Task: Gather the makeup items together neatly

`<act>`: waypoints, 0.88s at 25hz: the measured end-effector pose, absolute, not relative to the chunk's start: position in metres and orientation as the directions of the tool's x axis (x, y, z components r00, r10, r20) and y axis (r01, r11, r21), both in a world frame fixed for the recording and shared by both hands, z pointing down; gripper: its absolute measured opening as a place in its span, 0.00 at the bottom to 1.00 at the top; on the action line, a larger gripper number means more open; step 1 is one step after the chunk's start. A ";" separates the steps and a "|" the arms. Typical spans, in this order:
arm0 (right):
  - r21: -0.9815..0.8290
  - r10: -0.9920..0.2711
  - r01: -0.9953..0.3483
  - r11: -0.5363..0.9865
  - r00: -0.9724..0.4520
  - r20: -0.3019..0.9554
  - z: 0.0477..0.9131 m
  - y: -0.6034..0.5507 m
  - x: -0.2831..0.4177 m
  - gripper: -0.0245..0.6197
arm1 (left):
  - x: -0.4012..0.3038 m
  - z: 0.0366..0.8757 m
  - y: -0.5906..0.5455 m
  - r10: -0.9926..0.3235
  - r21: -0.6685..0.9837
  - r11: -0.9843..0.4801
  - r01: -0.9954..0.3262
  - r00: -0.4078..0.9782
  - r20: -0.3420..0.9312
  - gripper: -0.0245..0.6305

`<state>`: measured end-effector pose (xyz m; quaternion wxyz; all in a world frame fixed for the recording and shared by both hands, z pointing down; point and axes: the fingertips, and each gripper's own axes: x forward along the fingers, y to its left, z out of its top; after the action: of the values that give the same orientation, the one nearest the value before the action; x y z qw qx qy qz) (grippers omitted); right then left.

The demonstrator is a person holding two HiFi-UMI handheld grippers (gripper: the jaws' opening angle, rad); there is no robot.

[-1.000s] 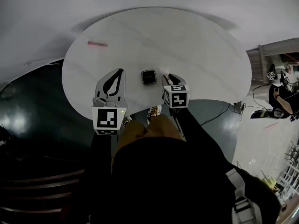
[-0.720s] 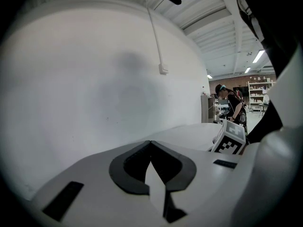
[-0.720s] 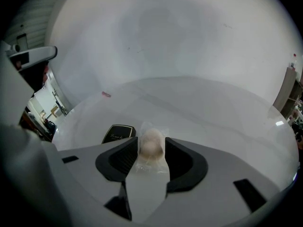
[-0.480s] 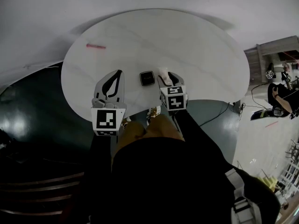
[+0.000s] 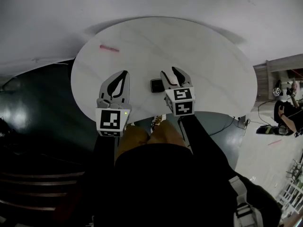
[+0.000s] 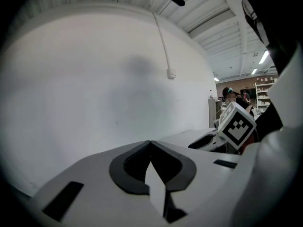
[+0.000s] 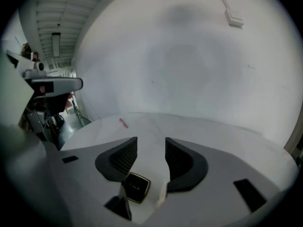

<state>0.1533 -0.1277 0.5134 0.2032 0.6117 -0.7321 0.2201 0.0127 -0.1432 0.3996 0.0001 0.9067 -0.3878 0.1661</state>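
A black square compact [image 5: 156,85] lies near the front of the round white table [image 5: 208,56]. My right gripper [image 5: 169,72] hovers just right of it and above it. Its jaws are open, have just been opening, and hold nothing. In the right gripper view the compact [image 7: 136,187] shows below the jaws, with a small pale item [image 7: 162,196] beside it. A pink stick [image 5: 109,48] lies far off at the table's back left and also appears in the right gripper view as the pink stick [image 7: 123,122]. My left gripper [image 5: 124,73] is shut and empty, left of the compact.
The table's front edge runs just under both grippers, with dark floor [image 5: 38,108] beyond it to the left. A white wall [image 6: 94,79] stands behind the table. The right gripper's marker cube [image 6: 236,125] shows in the left gripper view.
The right gripper's jaws opened and the gripper lifted off the table, leaving a pale item beside the compact. The left gripper stayed in place, shut.
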 end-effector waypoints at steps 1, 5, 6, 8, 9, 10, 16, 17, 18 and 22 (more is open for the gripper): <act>-0.079 -0.813 -0.981 0.176 -0.191 0.549 0.505 -0.131 0.146 0.35 | 0.007 0.397 -0.145 -0.715 -0.135 -0.687 -0.714 0.633 0.295 0.06; -0.073 -0.849 -0.957 0.281 -0.283 0.446 0.466 -0.153 0.106 0.34 | -0.028 0.382 -0.162 -0.767 -0.157 -0.632 -0.759 0.585 0.262 0.06; -0.056 -0.856 -0.948 0.314 -0.308 0.415 0.456 -0.158 0.094 0.34 | -0.039 0.379 -0.166 -0.778 -0.161 -0.619 -0.769 0.574 0.255 0.06; -0.007 -0.862 -0.926 0.376 -0.353 0.363 0.441 -0.166 0.070 0.32 | -0.058 0.374 -0.176 -0.797 -0.192 -0.598 -0.778 0.552 0.244 0.06; 0.013 -0.863 -0.917 0.399 -0.371 0.344 0.434 -0.171 0.059 0.32 | -0.066 0.371 -0.181 -0.803 -0.211 -0.592 -0.778 0.546 0.238 0.06; 0.024 -0.863 -0.909 0.416 -0.386 0.327 0.429 -0.175 0.048 0.31 | -0.075 0.367 -0.187 -0.806 -0.216 -0.589 -0.779 0.546 0.229 0.06; 0.010 -0.859 -0.890 0.455 -0.436 0.270 0.408 -0.201 -0.013 0.31 | -0.118 0.351 -0.222 -0.788 -0.153 -0.614 -0.775 0.588 0.183 0.06; 0.006 -0.861 -0.892 0.451 -0.434 0.265 0.407 -0.205 -0.020 0.31 | -0.125 0.352 -0.227 -0.783 -0.153 -0.621 -0.769 0.596 0.181 0.06; 0.003 -0.864 -0.895 0.446 -0.429 0.264 0.407 -0.208 -0.027 0.31 | -0.131 0.354 -0.231 -0.777 -0.151 -0.628 -0.764 0.603 0.183 0.06; 0.016 -0.874 -0.910 0.414 -0.392 0.288 0.412 -0.217 -0.041 0.31 | -0.150 0.359 -0.246 -0.757 -0.143 -0.652 -0.745 0.627 0.182 0.06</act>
<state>-0.0408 -0.2168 0.4122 0.1268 0.5365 -0.8311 0.0725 -0.1501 -0.2463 0.3592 -0.0270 0.9017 -0.4164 0.1134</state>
